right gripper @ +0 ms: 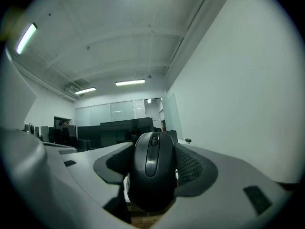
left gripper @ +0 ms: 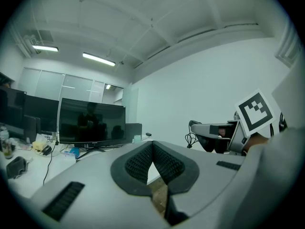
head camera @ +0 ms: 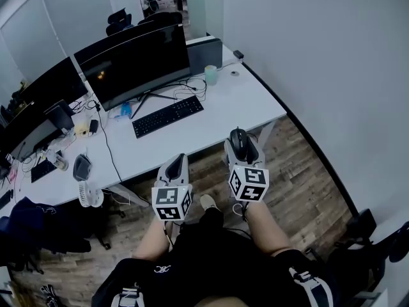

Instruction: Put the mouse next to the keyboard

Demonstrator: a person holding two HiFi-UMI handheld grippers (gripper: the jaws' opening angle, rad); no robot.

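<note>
A black mouse point(right gripper: 152, 171) sits clamped between the jaws of my right gripper point(head camera: 241, 147), held in the air just off the near edge of the white desk point(head camera: 236, 101); the mouse point(head camera: 238, 141) shows dark between the grey jaws. The black keyboard point(head camera: 167, 115) lies on the desk in front of a wide curved monitor point(head camera: 137, 62). My left gripper point(head camera: 176, 166) hovers beside the right one, below the desk edge, its pads point(left gripper: 164, 163) touching at the tips with nothing between them. The right gripper's marker cube point(left gripper: 255, 109) shows in the left gripper view.
A pale green cup point(head camera: 211, 75) and a dark box point(head camera: 204, 55) stand at the desk's back right. Cables trail behind the keyboard. A second monitor point(head camera: 45, 88), a small fan point(head camera: 89, 197) and clutter fill the left desk. Wooden floor lies below; a white wall runs along the right.
</note>
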